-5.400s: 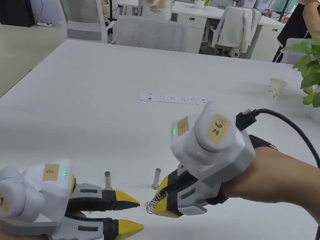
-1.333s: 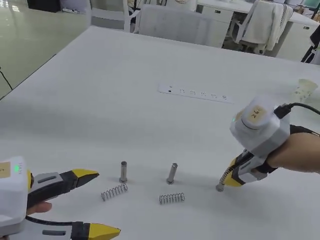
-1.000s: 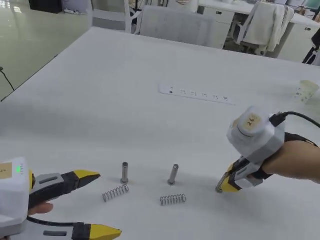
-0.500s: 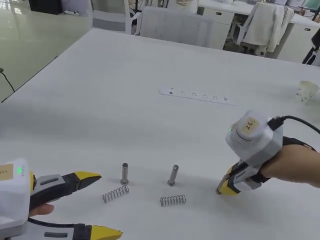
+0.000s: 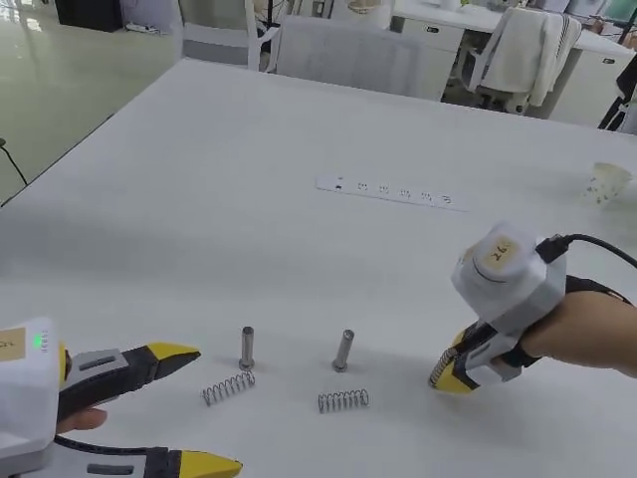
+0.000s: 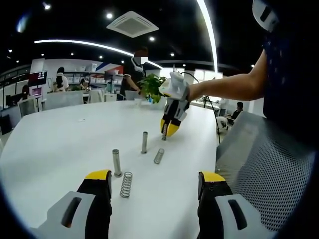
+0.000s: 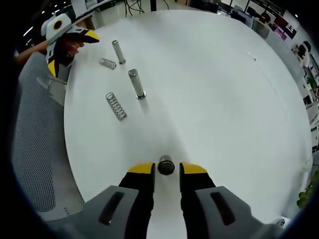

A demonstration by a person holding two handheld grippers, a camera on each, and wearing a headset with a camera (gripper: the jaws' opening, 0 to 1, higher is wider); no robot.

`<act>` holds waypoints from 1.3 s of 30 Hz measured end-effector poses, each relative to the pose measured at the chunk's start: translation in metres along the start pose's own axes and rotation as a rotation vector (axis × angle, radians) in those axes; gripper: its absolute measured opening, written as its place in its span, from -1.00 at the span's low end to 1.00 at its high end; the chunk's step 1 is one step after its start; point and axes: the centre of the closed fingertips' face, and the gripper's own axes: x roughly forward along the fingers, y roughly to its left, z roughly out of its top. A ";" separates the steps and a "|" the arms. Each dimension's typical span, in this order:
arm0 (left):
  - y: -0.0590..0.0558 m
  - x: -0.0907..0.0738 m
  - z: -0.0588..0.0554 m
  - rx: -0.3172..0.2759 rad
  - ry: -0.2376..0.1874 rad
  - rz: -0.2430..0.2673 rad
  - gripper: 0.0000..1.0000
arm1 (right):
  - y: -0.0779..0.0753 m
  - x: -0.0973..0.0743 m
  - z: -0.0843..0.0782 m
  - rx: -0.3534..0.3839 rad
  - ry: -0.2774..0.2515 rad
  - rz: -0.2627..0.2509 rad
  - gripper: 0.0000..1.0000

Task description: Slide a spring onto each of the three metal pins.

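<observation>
Counted: pins 3, springs 3, grippers 2, all at the white table [image 5: 299,129].

**Pins**
- The left pin [image 5: 246,348] and the middle pin [image 5: 343,351] are seen standing bare, near each other.
- The right pin [image 7: 166,165] is seen end-on in the right gripper view, between the two yellow jaw tips.

**Springs**
- Two are lying loose on the table.
- The left spring [image 5: 227,387] is noted just in front of the left pin's base. Contact cannot be told.
- The middle spring [image 5: 343,400] is noted just in front of the middle pin, apart from it.
- The third spring [image 5: 439,368] is seen standing on end at the right pin's place, against the tips of the right gripper [image 5: 450,378].

**Grippers**
- Right gripper: the jaws are drawn close and flank the right pin's top with only slivers of gap. Whether anything is clamped cannot be told.
- Left gripper [image 5: 194,408]: the jaws are spread wide with nothing between them. It is held low at the near left of the table, tips pointed toward the left pin.

**Writing**
- A tan sticker [image 5: 495,256] on top of the right gripper carries a handwritten mark, perhaps "26". It was not read with certainty.
- A second tan sticker [image 5: 8,345] on the left gripper is cut by the frame edge and was not read. A green light [image 5: 38,342] is lit beside it.
- Power strip [image 5: 391,192]: 1, white, farther back on the table. Its markings are too small to read.
- Paper cup [image 5: 606,183]: 1, at the far right, speckled. No legible text is seen on it.
</observation>
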 end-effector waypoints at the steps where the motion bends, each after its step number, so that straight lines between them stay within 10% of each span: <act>1: 0.000 0.000 0.000 0.000 0.000 0.000 0.33 | 0.000 0.000 -0.001 0.002 -0.001 0.000 -0.64; 39: -0.004 0.001 0.001 0.007 -0.009 -0.007 0.33 | 0.046 -0.019 0.002 -0.036 -0.041 0.010 -0.61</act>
